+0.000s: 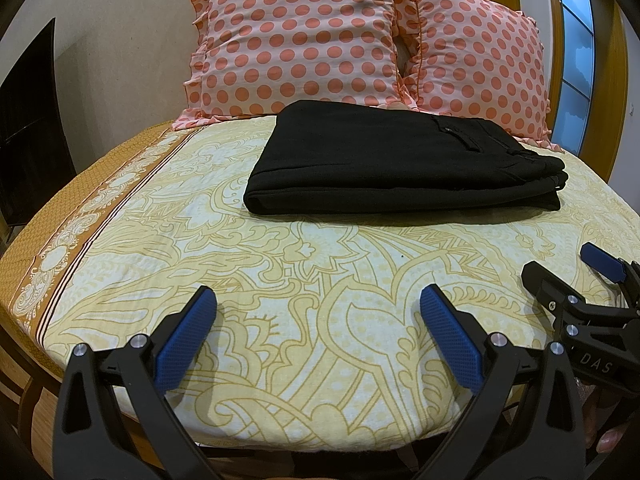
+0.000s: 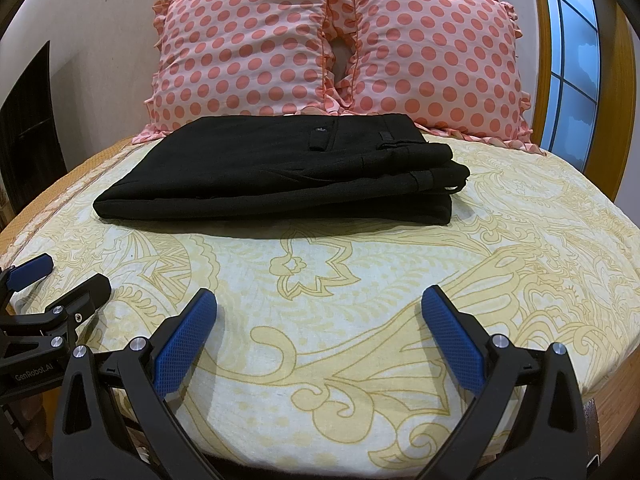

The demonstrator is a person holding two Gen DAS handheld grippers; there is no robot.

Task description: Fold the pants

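Observation:
Black pants (image 1: 400, 160) lie folded in a flat stack on the bed, in front of the pillows; they also show in the right wrist view (image 2: 280, 176). The waistband and a belt loop face up at the right end of the stack. My left gripper (image 1: 318, 300) is open and empty, low over the sheet near the bed's front edge, well short of the pants. My right gripper (image 2: 319, 300) is open and empty, also back from the pants. The right gripper shows at the right of the left wrist view (image 1: 560, 268), and the left gripper at the left of the right wrist view (image 2: 68, 276).
A yellow patterned bedsheet (image 1: 320, 264) covers the bed. Two pink polka-dot pillows (image 1: 296, 36) (image 1: 476, 60) lean against the wall behind the pants. A wooden-framed window (image 1: 576, 48) is at the right. A dark panel (image 1: 28, 120) stands at the left.

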